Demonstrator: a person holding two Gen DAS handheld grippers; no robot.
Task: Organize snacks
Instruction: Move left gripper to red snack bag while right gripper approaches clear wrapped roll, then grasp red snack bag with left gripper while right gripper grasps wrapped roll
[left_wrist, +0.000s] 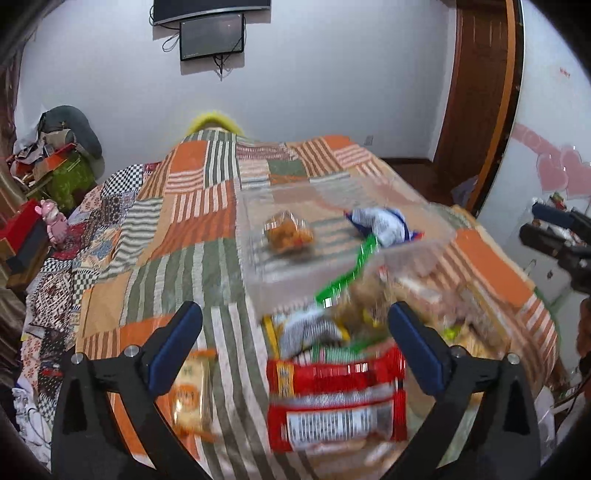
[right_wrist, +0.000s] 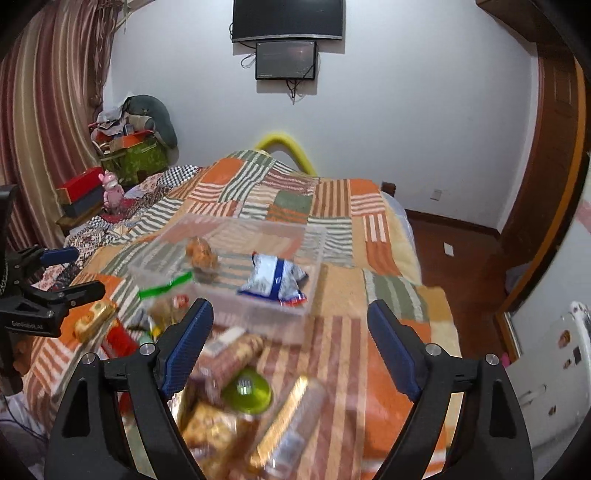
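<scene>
A clear plastic bin (left_wrist: 258, 206) (right_wrist: 314, 236) sits on the striped bed and holds an orange pastry pack (left_wrist: 288, 230) (right_wrist: 201, 253) and a blue-white snack bag (left_wrist: 382, 223) (right_wrist: 271, 278). A green wrapper (left_wrist: 349, 273) (right_wrist: 166, 286) leans over its near rim. Loose snacks lie in front: a red packet (left_wrist: 334, 398), an orange biscuit pack (left_wrist: 190, 395), a green round cup (right_wrist: 247, 391) and golden packs (right_wrist: 208, 432). My left gripper (left_wrist: 293, 321) is open above the red packet. My right gripper (right_wrist: 290, 317) is open above the green cup.
The patchwork blanket (left_wrist: 177, 236) (right_wrist: 373, 236) covers the bed. Boxes and a pink toy (right_wrist: 112, 192) stand at the left bedside. Curtains hang at the left, a wooden door (right_wrist: 554, 184) at the right, a TV (right_wrist: 288, 18) on the far wall.
</scene>
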